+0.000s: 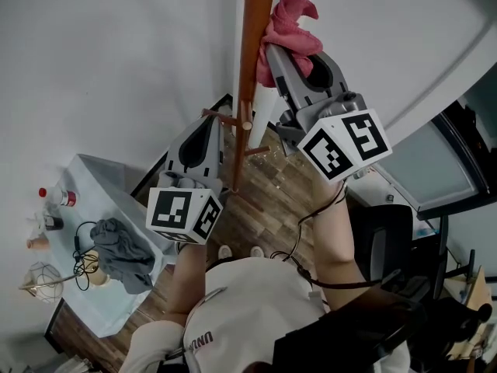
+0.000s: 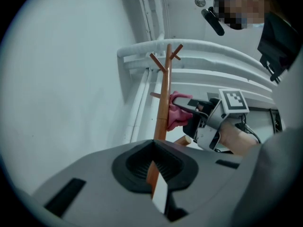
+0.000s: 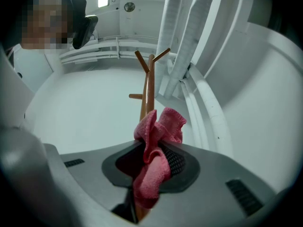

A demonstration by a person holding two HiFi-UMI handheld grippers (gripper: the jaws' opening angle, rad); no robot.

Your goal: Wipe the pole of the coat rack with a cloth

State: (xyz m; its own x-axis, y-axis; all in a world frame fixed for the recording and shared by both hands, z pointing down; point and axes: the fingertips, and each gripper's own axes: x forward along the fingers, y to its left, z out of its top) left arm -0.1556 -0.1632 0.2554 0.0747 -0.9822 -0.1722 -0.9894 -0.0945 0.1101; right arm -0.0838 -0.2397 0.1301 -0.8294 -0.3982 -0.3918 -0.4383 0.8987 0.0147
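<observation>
Mid-wipe, I judge: right tool [image 1: 281, 51] pinches cloth [image 1: 291, 23] against the upper pole [image 1: 250, 68], while left tool [image 1: 208, 134] clamps the pole lower in frame.

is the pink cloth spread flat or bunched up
Bunched up: the cloth sits crumpled in folds between the right gripper's closed jaws, against the pole.

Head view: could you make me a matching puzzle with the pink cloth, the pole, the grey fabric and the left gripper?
1 pink cloth
2 pole
3 grey fabric
4 left gripper

A brown wood
B lying on the pale table
C between the jaws of the right gripper
D clamped on the pole, lower down

Pairs: 1-C, 2-A, 3-B, 4-D
</observation>
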